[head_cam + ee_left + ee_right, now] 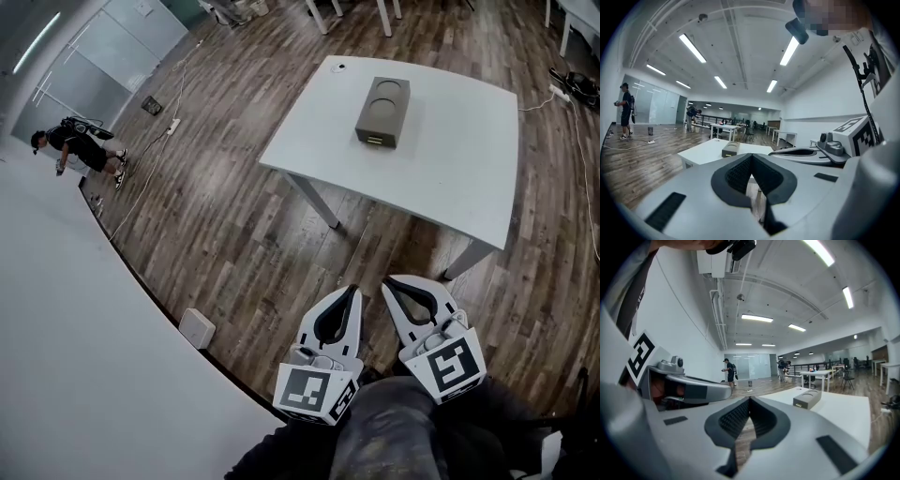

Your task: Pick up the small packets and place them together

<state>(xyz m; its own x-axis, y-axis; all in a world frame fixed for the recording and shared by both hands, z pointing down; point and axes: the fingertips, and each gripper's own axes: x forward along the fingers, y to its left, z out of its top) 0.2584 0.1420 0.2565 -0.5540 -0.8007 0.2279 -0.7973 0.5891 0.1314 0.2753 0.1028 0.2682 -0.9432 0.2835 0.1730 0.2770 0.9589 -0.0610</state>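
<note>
No small packets show in any view. A white table [450,178] stands ahead on the wooden floor, with a grey-brown box [382,112] lying on it. That box [731,149] shows beyond the left jaws and the box [807,399] sits to the right of the right jaws. My left gripper [354,292] and right gripper [389,284] are held side by side near my body, short of the table, over the floor. Both are shut with nothing between the jaws.
A long white surface [84,356] runs along the left, with a small white box [197,328] on the floor at its edge. A person [80,148] stands far off at the left. Other tables [724,127] and chairs fill the back of the room. Cables [150,169] trail on the floor.
</note>
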